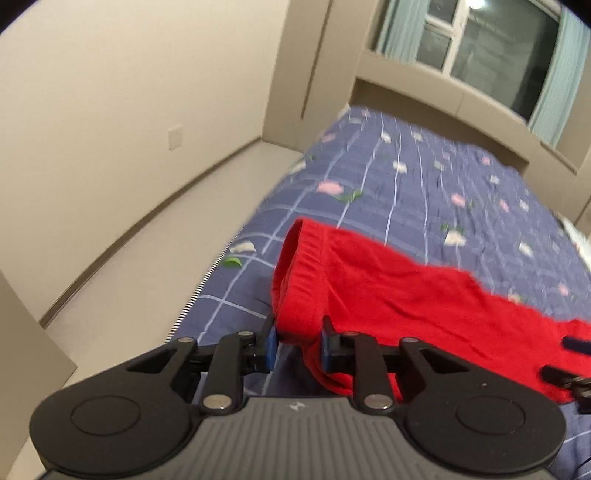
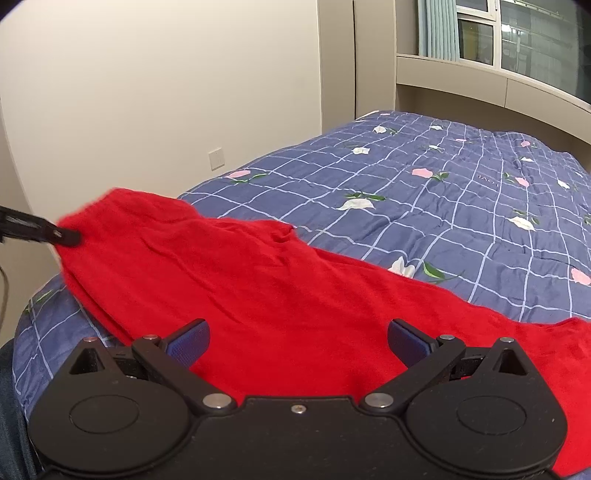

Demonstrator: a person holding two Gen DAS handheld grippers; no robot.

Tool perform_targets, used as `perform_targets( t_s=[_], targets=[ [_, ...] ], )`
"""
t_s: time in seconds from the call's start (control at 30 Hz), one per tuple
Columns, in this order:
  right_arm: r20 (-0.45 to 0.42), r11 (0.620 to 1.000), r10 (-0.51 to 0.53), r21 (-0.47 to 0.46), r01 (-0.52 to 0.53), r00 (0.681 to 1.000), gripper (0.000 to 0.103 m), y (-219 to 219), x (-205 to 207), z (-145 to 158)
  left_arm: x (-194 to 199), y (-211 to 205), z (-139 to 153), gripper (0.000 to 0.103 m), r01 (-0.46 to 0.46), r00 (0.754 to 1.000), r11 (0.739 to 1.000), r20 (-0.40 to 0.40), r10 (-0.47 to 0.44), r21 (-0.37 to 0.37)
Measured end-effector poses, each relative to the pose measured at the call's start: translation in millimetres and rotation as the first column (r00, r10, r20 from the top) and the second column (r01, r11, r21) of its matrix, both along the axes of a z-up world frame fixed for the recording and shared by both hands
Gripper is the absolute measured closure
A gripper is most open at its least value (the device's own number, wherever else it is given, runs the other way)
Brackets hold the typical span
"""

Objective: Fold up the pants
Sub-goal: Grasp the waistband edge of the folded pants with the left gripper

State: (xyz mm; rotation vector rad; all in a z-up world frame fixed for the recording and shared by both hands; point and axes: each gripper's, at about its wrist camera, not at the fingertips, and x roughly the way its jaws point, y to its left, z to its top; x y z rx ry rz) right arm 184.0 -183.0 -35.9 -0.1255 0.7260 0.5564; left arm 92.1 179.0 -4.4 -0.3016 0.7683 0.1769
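A bed [image 2: 424, 221] covered by a blue quilt [image 1: 424, 192] with a white grid and pink and white flowers carries red pants [image 2: 258, 280], spread flat across its near part, one end lifted off the cover at the bed's left edge.

The pants [image 2: 258, 280] lie on the bed [image 2: 461, 206], running from 9 o'clock to 4 o'clock in the right wrist view. A wall [image 2: 166, 92] stands at 11 o'clock, a window [image 2: 517, 33] behind the bed at 1 o'clock.
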Motion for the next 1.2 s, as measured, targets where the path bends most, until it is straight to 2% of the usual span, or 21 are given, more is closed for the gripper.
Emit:
perform_targets(
  t_s=[0.07,0.13,0.27,0.33,0.37,0.43,0.47,0.5,0.57,0.63,0.73,0.83,0.9,0.93,1.03,1.1,1.2],
  targets=[
    [-0.002,1.0,-0.001,0.004,0.001,1.0,0.001,0,1,-1,-9,-1,2,0.08,-0.009,1.0,1.0,-0.014,0.009,-0.007],
    [-0.011,1.0,-0.002,0.006,0.002,1.0,0.001,1,4,-4,-11,-1,-11,0.08,-0.022,0.998,1.0,-0.058,0.022,0.003],
    [-0.019,1.0,0.02,-0.002,-0.02,1.0,0.001,8,11,-8,-5,3,-38,0.078,-0.044,0.986,0.999,-0.16,0.038,-0.032],
    [-0.015,0.999,0.034,0.009,-0.034,0.999,0.001,13,19,-5,-5,4,-39,0.075,-0.038,0.985,0.999,-0.169,0.033,-0.028],
    [-0.021,0.999,0.042,0.026,-0.041,0.999,0.001,16,25,-3,-3,4,-37,0.071,-0.03,0.985,0.999,-0.171,0.025,-0.027],
    [-0.047,0.996,0.063,0.07,-0.059,0.997,0.001,21,39,0,-1,4,-31,0.057,-0.036,0.986,0.999,-0.163,0.035,-0.003],
    [-0.063,0.993,0.08,0.093,-0.074,0.995,0.001,25,48,1,-1,4,-27,0.043,-0.039,0.987,0.999,-0.154,0.041,0.016],
    [-0.072,0.99,0.098,0.111,-0.09,0.993,0.001,30,56,1,0,4,-22,0.034,-0.039,0.989,0.999,-0.14,0.044,0.037],
    [-0.088,0.983,0.135,0.14,-0.122,0.987,0.001,39,71,1,3,3,-12,0.029,-0.041,0.993,0.997,-0.105,0.048,0.069],
    [-0.115,0.976,0.165,0.162,-0.145,0.98,0.004,48,88,-2,9,1,-5,0.027,-0.034,0.996,0.996,-0.079,0.041,0.085],
    [-0.156,0.972,0.191,0.169,-0.164,0.969,0.014,63,112,-11,24,-5,0,0.022,-0.018,0.998,0.995,-0.054,0.024,0.102],
    [-0.187,0.973,0.198,0.156,-0.17,0.962,0.027,72,127,-19,43,-14,-5,0.017,0.012,0.998,0.995,-0.055,-0.006,0.102],
    [-0.215,0.97,0.216,0.161,-0.184,0.952,0.045,74,132,-23,52,-20,-16,0.017,0.029,0.996,0.993,-0.091,-0.019,0.111],
    [-0.231,0.966,0.233,0.167,-0.197,0.945,0.048,75,132,-25,55,-23,-22,0.017,0.04,0.993,0.992,-0.113,-0.026,0.122],
    [-0.262,0.951,0.288,0.188,-0.244,0.921,0.048,74,128,-27,55,-30,-39,0.015,0.059,0.985,0.986,-0.171,-0.032,0.155],
    [-0.287,0.933,0.337,0.23,-0.278,0.897,0.048,73,127,-26,49,-29,-49,0.008,0.054,0.978,0.984,-0.206,-0.018,0.171],
    [-0.31,0.922,0.35,0.282,-0.267,0.884,0.043,73,132,-25,39,-24,-62,0.006,0.043,0.972,0.987,-0.234,-0.007,0.153]
  ],
)
